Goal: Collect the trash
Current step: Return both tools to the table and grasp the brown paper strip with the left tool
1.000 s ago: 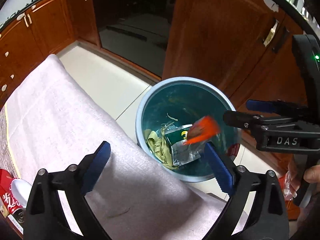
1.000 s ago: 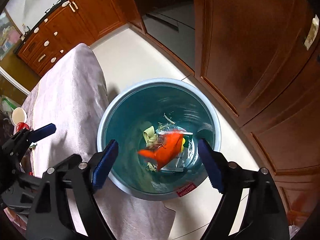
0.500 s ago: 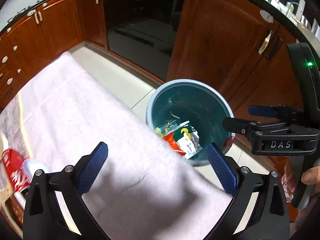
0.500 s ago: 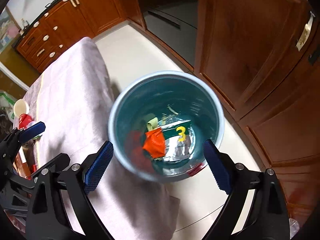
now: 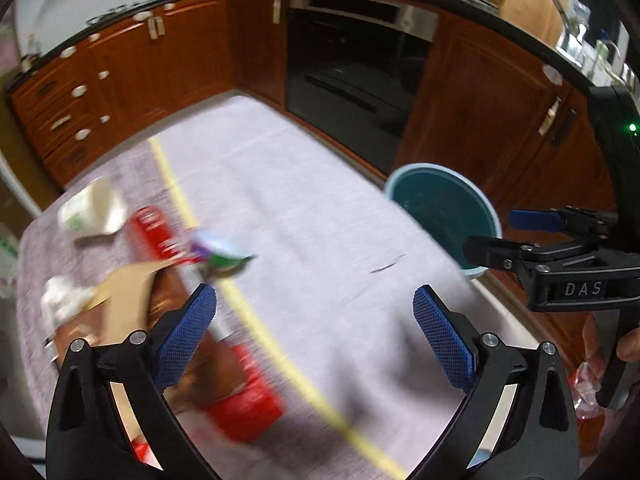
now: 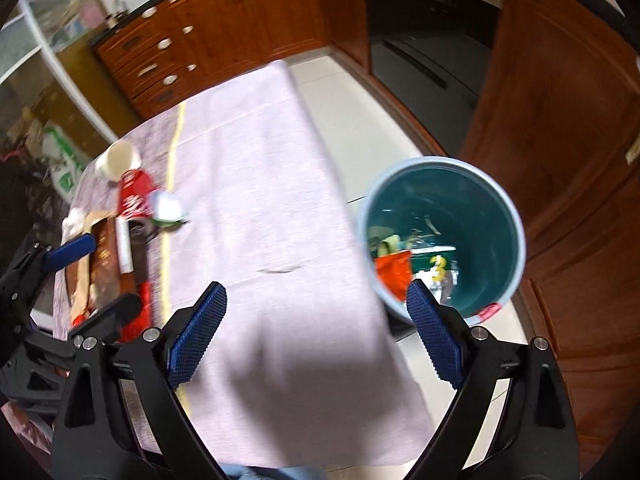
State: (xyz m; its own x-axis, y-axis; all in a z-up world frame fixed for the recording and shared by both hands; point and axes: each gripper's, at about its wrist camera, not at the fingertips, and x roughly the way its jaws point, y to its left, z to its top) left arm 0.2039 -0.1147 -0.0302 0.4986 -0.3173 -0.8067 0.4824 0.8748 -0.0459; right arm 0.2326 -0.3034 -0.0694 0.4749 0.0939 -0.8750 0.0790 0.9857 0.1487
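The teal trash bin (image 6: 460, 196) stands on the floor beside the table, and an orange wrapper (image 6: 394, 270) and a silver packet (image 6: 440, 274) lie inside it. The bin (image 5: 440, 208) also shows at the right of the left wrist view. My right gripper (image 6: 316, 296) hangs open and empty above the table's edge next to the bin. Over the cloth, my left gripper (image 5: 312, 304) is open too, with nothing between its fingers. Blurred trash lies at its left: a red packet (image 5: 156, 228), a paper cup (image 5: 96, 208), brown cardboard (image 5: 124, 292) and a shiny wrapper (image 5: 218, 252).
A pale lilac cloth (image 6: 248, 168) with a yellow stripe covers the table. Wooden cabinets (image 6: 560, 100) and a dark oven front (image 5: 352, 80) ring the tiled floor. A hand (image 5: 628, 344) holds the right gripper (image 5: 504, 232). My left gripper (image 6: 100, 280) hovers by the trash pile.
The orange wrapper dropped from between my right fingers into the bin. Both grippers rose and swung from over the bin back above the table, bringing the trash pile into view.
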